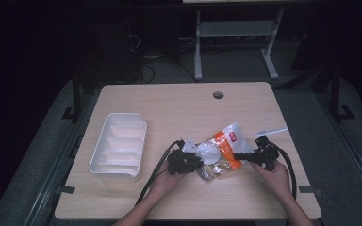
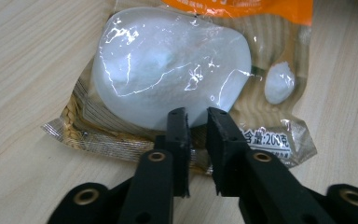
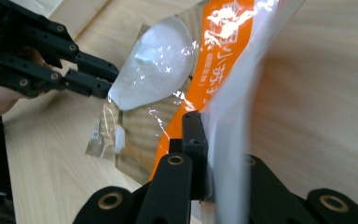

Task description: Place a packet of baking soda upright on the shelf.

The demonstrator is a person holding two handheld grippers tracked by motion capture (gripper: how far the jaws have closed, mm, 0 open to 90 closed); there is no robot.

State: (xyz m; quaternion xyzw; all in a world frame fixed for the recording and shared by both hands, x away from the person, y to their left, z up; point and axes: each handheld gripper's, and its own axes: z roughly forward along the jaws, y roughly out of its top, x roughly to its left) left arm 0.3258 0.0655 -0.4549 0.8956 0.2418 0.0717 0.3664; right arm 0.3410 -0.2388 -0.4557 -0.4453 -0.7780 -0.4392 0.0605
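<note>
Snack bag (image 1: 220, 151) — right tongs (image 3: 209, 135) pinch its edge, left tongs (image 2: 196, 122) slightly spread over it.

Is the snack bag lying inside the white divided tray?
No, the snack bag lies on the wooden table, right of the white divided tray.

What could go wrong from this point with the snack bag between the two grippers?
The right gripper is shut on the edge of the snack bag, so a pull may tear the film or let it slip out. The left gripper stands slightly apart at the opposite edge and presses nothing, so the bag may drag across the table.
</note>
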